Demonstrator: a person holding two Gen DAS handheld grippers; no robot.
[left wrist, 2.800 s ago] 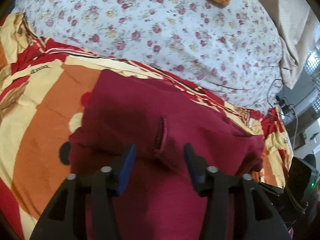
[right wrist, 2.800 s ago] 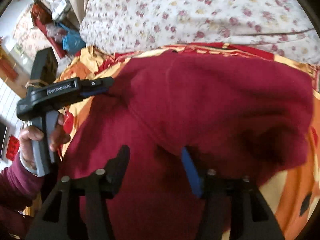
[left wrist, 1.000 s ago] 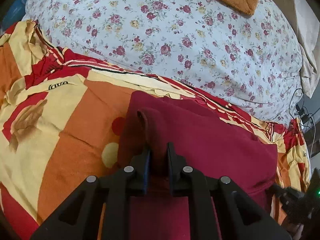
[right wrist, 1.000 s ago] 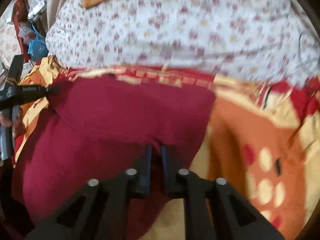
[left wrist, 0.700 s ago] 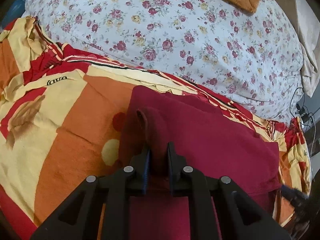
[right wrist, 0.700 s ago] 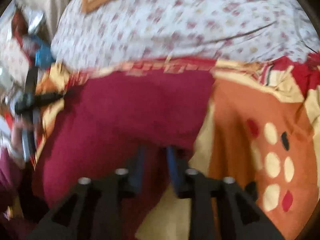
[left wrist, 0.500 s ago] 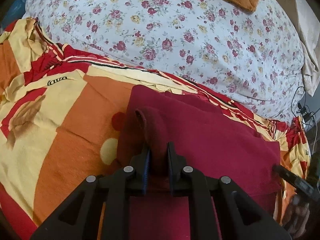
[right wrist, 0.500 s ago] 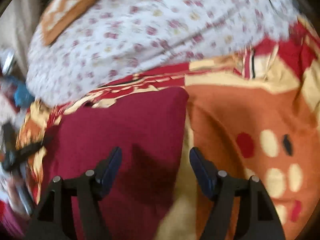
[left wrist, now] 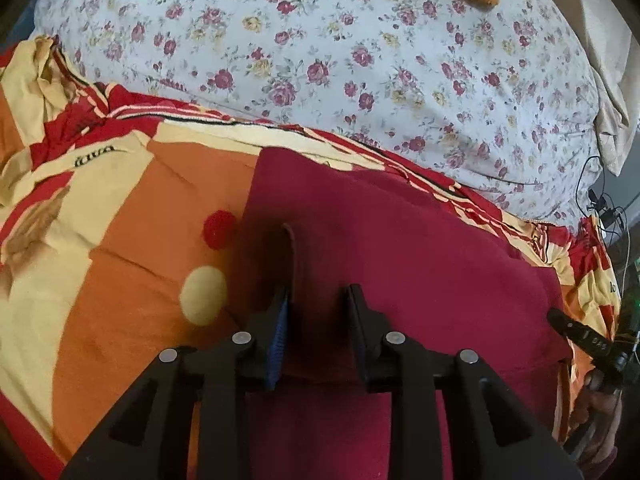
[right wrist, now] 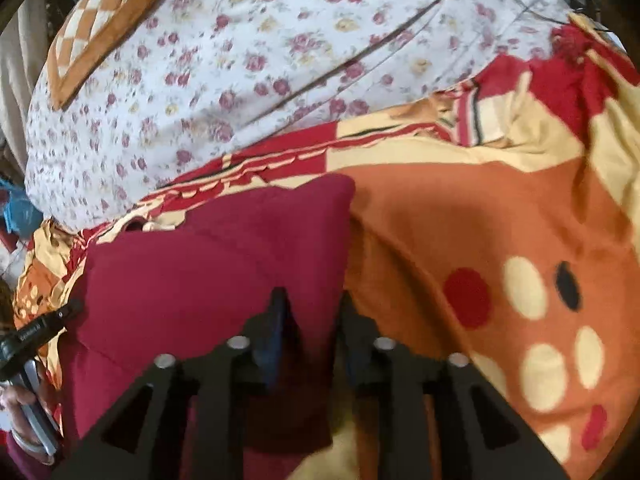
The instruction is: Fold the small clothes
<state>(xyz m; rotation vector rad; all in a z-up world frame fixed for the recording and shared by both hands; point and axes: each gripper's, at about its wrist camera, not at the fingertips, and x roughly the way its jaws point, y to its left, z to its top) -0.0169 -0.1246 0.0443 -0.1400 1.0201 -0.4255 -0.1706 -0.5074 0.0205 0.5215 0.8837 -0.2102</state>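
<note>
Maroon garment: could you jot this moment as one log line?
garment: folded, flat on blanket | left gripper: opening, fold loose between jaws | right gripper: closing, straddles garment's edge | next: likely another fold

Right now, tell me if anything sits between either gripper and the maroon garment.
Nothing visible does. The left gripper has just been opening, the right gripper closing; each straddles a fold of the maroon garment, which lies alone on the orange patterned blanket.
</note>
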